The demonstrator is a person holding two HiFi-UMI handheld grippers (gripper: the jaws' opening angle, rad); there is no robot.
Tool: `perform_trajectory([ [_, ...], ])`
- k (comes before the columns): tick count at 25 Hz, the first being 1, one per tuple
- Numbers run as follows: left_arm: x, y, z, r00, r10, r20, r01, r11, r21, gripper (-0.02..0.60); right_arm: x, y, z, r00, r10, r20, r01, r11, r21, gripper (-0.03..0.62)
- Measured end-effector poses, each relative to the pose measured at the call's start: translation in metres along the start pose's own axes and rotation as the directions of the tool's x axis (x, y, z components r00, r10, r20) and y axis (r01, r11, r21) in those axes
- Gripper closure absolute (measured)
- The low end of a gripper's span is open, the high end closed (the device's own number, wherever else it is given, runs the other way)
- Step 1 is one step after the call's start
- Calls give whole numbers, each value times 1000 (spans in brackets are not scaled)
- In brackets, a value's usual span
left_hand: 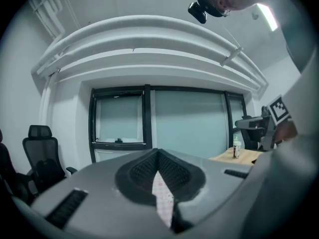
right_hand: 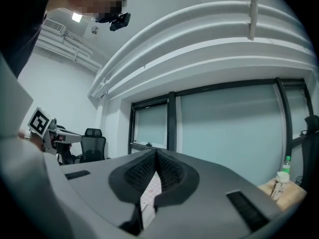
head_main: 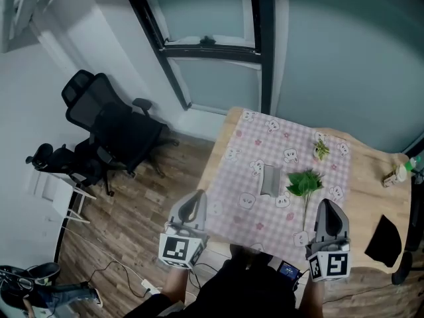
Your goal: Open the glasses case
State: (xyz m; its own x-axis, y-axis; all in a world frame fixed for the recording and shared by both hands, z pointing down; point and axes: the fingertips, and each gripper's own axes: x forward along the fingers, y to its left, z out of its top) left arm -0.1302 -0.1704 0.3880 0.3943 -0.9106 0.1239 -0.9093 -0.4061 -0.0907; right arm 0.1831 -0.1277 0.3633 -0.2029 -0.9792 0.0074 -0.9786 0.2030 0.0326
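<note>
Glasses case (head_main: pixel 270 179) sits grey and apparently closed near the middle of the pink checked cloth (head_main: pixel 242 220), and neither gripper touches it.

Far left, on the wood floor, black office chairs (head_main: pixel 112 128) are parked by the wall, clear of the wooden table (head_main: pixel 371 197).

The left gripper (head_main: pixel 193 201) hangs over the near-left edge of the cloth, its marker cube (head_main: pixel 180 250) towards the person. In the left gripper view its jaws are pressed together at the tips with nothing caught in them. Only a sliver of cloth shows through the slot below.

Across to the centre: the case lies well ahead of both tools, and just to its right is a leafy green sprig (head_main: pixel 305 181) with its stem trailing towards the near edge. A smaller sprig (head_main: pixel 321 149) lies further back.

The right gripper (head_main: pixel 328 209) is held over the near-right corner of the cloth, close to the stem's end. Its jaws are also clamped tight on nothing, pointing towards the glass wall.

Off the cloth on the right there's a black object (head_main: pixel 383 240) on bare wood, and a small bottle (head_main: pixel 397 173) near the far-right edge.
</note>
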Motion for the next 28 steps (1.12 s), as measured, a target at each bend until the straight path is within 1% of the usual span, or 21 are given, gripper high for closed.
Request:
perform_trajectory([
  [2, -3, 0, 5, 1000, 0, 20, 0, 1000, 0, 583, 1, 2, -3, 1000, 8, -15, -8, 1000, -9, 579],
  [5, -6, -6, 3, 1000, -7, 18, 7, 1000, 1, 583, 1, 6, -9, 999, 27, -39, -27, 999, -18, 579],
  [10, -4, -12, 2, 999, -32, 26, 33, 999, -15, 583, -1, 5, -5, 999, 30, -21, -30, 999, -12, 579],
  [15, -3, -11, 3, 999, -30, 25, 31, 999, -28, 583, -2, 4, -2, 999, 27, -19, -28, 1000, -12, 579],
  [20, 1, -12, -8, 999, -49, 11, 50, 996, -68, 583, -2, 7, 0, 999, 37, -11, -37, 999, -9, 579],
  [24, 3, -11, -10, 999, -53, 6, 53, 997, -59, 583, -1, 6, 1, 999, 39, -12, -39, 999, -11, 579],
  [28, 4, -8, -14, 999, -39, 3, 39, 997, -60, 583, -1, 6, -1, 998, 63, 13, -63, 998, 24, 579],
])
